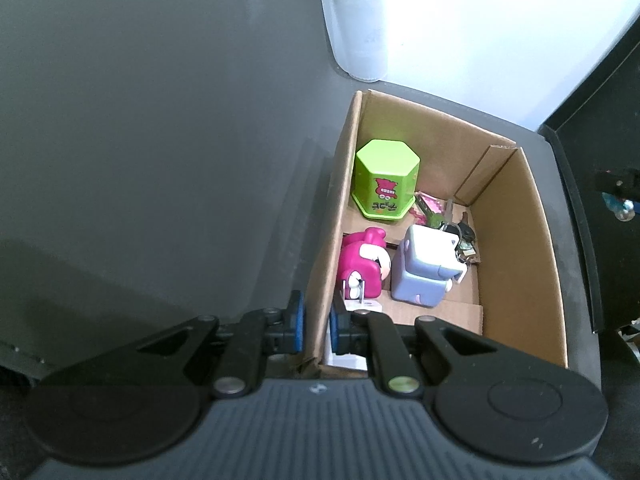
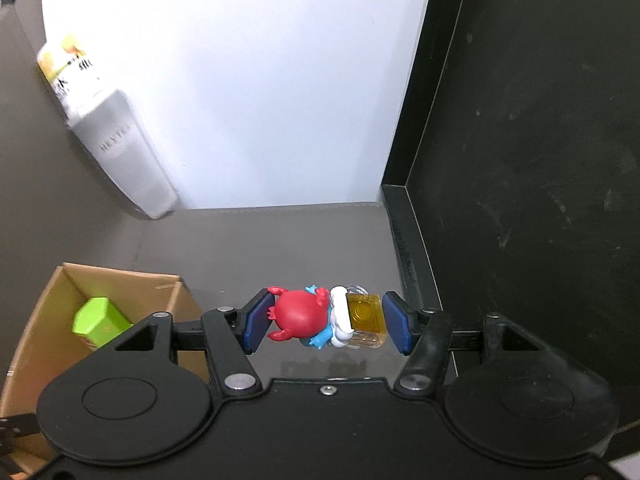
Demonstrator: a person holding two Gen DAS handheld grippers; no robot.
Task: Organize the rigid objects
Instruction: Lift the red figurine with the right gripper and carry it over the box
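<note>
A cardboard box (image 1: 516, 240) sits on the dark surface and holds a green hexagonal tin (image 1: 384, 178), a pink figure (image 1: 362, 266), a lilac block toy (image 1: 426, 270) and a bunch of keys (image 1: 460, 228). My left gripper (image 1: 317, 326) is shut on the box's left wall. My right gripper (image 2: 326, 322) is shut on a toy figure (image 2: 320, 318) with a red crab, blue body and yellow base, held above the surface to the right of the box (image 2: 48, 304). The green tin also shows in the right wrist view (image 2: 100, 322).
A grey HEYTEA carton (image 2: 120, 152) leans against the white back wall; it also shows in the left wrist view (image 1: 356, 20). A black panel (image 2: 520, 160) with a raised edge stands to the right. A white card (image 1: 346, 360) lies in the box's near corner.
</note>
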